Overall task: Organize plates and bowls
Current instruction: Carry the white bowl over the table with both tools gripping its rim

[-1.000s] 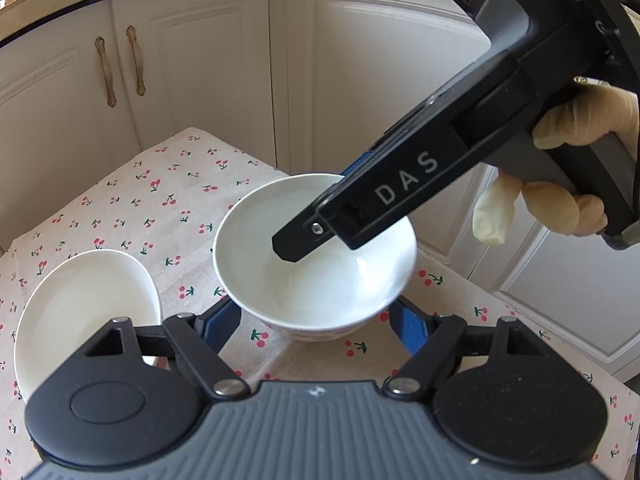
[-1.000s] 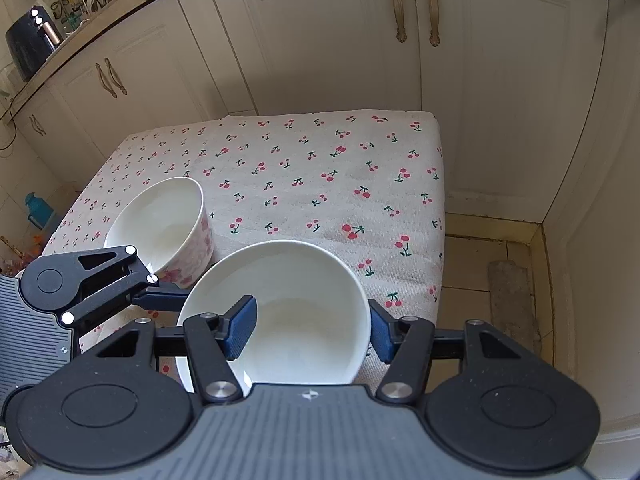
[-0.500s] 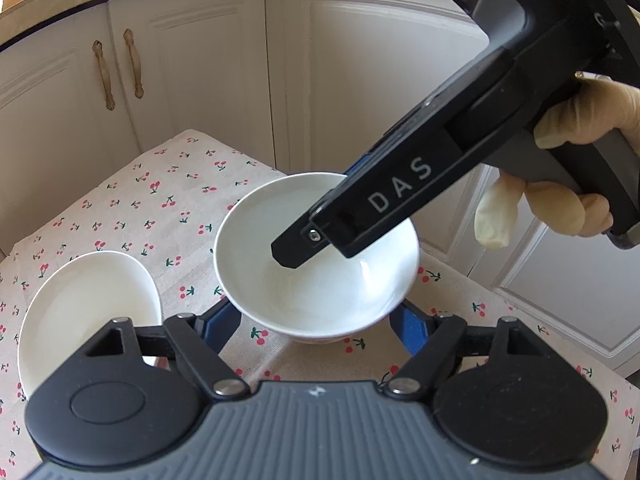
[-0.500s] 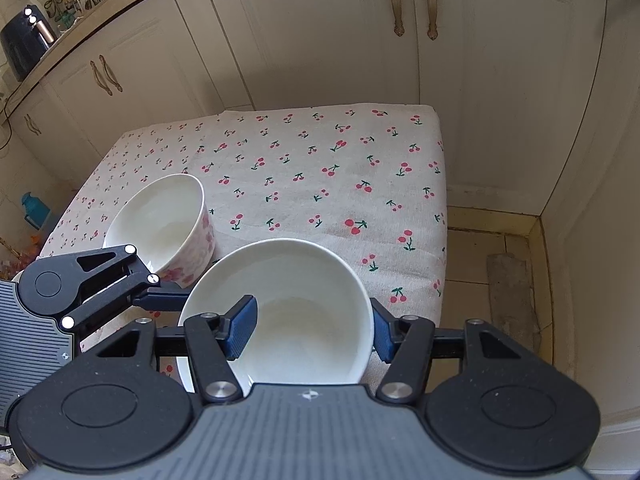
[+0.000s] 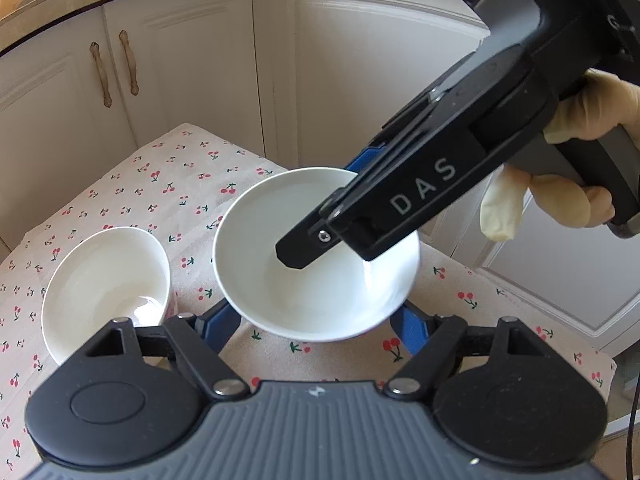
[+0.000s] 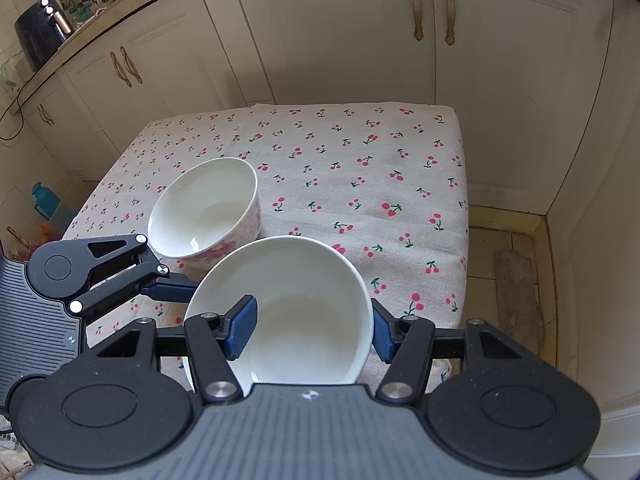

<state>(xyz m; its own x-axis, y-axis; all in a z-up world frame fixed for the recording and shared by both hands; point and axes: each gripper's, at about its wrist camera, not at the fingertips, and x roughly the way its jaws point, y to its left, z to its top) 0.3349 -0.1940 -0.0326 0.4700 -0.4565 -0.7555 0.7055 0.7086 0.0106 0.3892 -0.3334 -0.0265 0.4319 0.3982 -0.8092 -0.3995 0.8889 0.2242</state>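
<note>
Right claw (image 6: pixel 308 330) clamped across white bowl (image 6: pixel 296 308) rim | left claw (image 5: pixel 316 328) jaws straddle it, contact unclear | glazed, slippery, breakable: grip the rim

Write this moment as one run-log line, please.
right gripper: shut on plain white bowl, one finger inside | left gripper: flanks same bowl, grip unclear | floral bowl: upright on cherry tablecloth

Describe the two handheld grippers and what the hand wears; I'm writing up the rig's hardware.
Both grippers are matte black with a ribbed grey body, round black pivot housings, silver screws and blue ribbed pads. The right gripper carries white "DAS" lettering on its side. The hand on its handle wears a cream rubber glove. A thin dark cable hangs at the edge.
</note>
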